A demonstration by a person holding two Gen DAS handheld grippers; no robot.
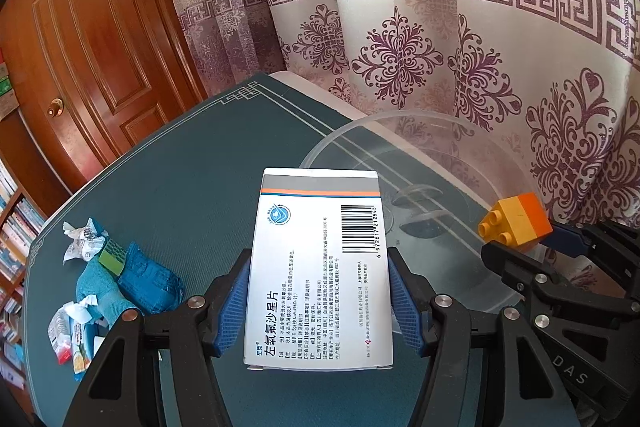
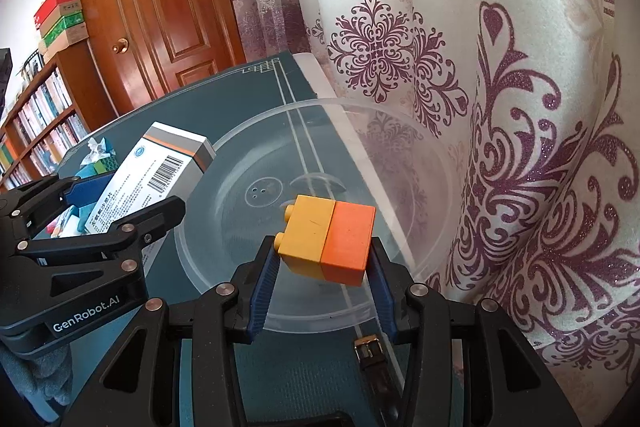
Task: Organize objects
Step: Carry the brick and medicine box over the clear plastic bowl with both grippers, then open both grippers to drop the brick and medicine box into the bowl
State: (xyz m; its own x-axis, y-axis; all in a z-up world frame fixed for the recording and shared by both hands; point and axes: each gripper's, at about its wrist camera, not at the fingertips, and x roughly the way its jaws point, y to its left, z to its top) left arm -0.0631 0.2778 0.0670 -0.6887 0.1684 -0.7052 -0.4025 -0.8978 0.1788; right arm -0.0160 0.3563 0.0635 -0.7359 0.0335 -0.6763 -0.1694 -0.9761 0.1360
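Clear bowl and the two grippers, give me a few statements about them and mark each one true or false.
1. The left gripper holds a white medicine box. True.
2. The right gripper is empty. False: it grips a yellow and orange toy block.
3. The clear bowl already contains the block. False: the block is held above it.
4. Crumpled wrappers lie on the green mat. True.

Black hand-held gripper (image 1: 320, 301), blue ribbed pads (image 1: 236, 301)
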